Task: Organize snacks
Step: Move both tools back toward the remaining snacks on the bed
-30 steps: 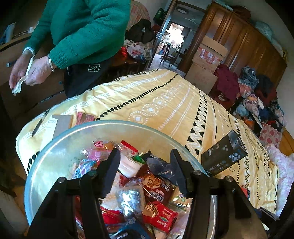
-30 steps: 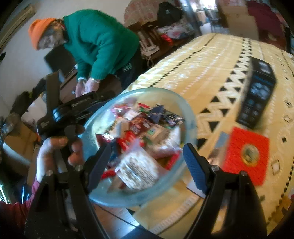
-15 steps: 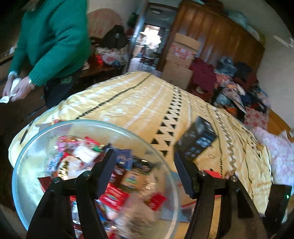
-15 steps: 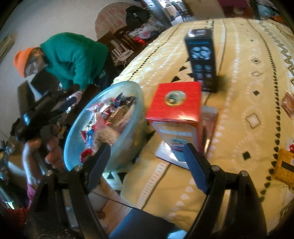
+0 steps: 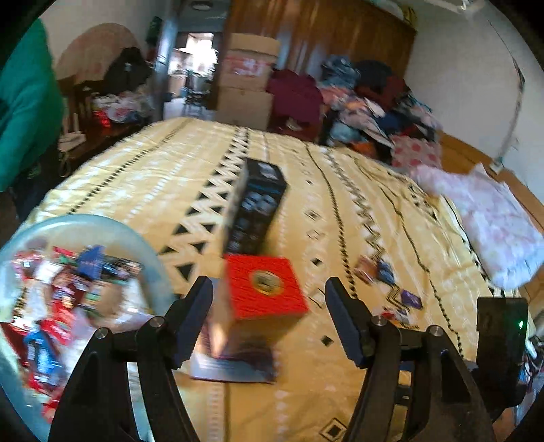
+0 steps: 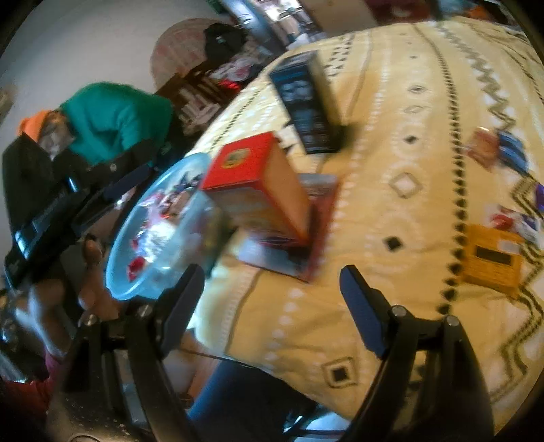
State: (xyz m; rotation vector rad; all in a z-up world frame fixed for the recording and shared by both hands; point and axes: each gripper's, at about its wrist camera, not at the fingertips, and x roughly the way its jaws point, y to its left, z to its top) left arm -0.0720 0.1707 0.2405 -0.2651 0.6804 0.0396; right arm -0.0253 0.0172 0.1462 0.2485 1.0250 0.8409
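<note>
Red-topped box [image 5: 267, 292] upright beside snack bowl [image 5: 102, 226]

Home bedroom, patterned yellow bedspread [image 5: 163, 176], wooden wardrobe [image 5: 323, 30], clothes heap [image 5: 367, 98]

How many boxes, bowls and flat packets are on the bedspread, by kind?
Upright boxes: 2, the red-topped box and the black box.
Bowls: 1, the snack bowl.
Flat packets: 2, the orange packet and the packet under the red-topped box.
Total: 5.
</note>
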